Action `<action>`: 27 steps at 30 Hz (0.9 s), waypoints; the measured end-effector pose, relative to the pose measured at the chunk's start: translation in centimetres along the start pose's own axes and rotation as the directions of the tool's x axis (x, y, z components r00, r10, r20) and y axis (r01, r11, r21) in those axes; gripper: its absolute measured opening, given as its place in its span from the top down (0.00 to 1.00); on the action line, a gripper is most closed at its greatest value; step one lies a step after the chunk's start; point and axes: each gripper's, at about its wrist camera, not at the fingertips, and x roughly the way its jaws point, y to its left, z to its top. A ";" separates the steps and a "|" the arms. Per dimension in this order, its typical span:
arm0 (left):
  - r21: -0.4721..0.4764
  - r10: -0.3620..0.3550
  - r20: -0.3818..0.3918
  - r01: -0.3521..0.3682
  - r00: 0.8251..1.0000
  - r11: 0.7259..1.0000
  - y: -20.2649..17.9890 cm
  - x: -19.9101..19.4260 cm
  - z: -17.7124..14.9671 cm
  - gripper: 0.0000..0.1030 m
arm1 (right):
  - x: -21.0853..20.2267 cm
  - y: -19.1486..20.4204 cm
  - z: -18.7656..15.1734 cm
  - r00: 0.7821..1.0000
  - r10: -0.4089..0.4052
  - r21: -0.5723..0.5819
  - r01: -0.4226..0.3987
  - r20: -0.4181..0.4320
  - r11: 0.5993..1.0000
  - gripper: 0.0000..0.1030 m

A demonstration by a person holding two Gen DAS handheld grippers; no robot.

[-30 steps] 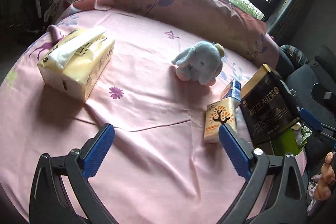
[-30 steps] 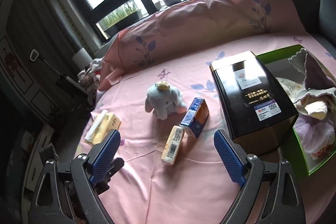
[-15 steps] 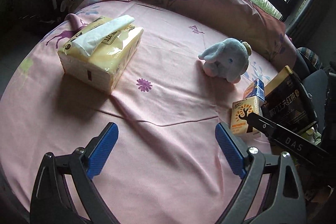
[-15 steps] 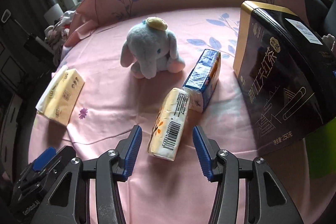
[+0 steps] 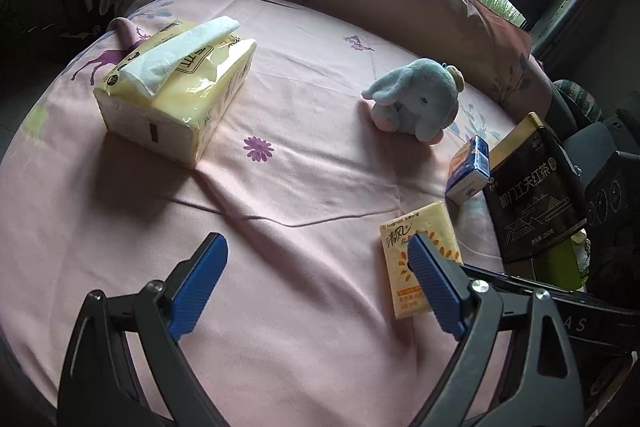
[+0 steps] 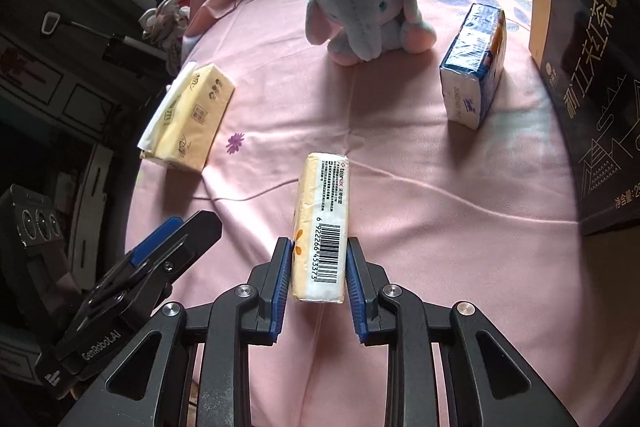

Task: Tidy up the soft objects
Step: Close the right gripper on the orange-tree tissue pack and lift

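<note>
Pink bedsheet (image 6: 400, 187): yellow tissue pack (image 6: 322, 223) on edge, pointing away, clamped by right gripper (image 6: 316, 279).

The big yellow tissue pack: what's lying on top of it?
A white tissue sticks out along the top of the big yellow tissue pack. Nothing else rests on it; what is underneath against the pink sheet is hidden.

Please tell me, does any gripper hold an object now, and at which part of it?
The right gripper, jaws just closing, clamps the small yellow tissue pack by its two broad faces at the barcode end. The left gripper is open, holding nothing.
</note>
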 end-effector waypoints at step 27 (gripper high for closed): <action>0.119 -0.238 -0.172 0.260 0.956 0.958 -6.0 2.1 -3.1 0.67 | 0.6 -1.9 0.8 0.999 0.024 0.062 -0.027 0.049 0.998 0.47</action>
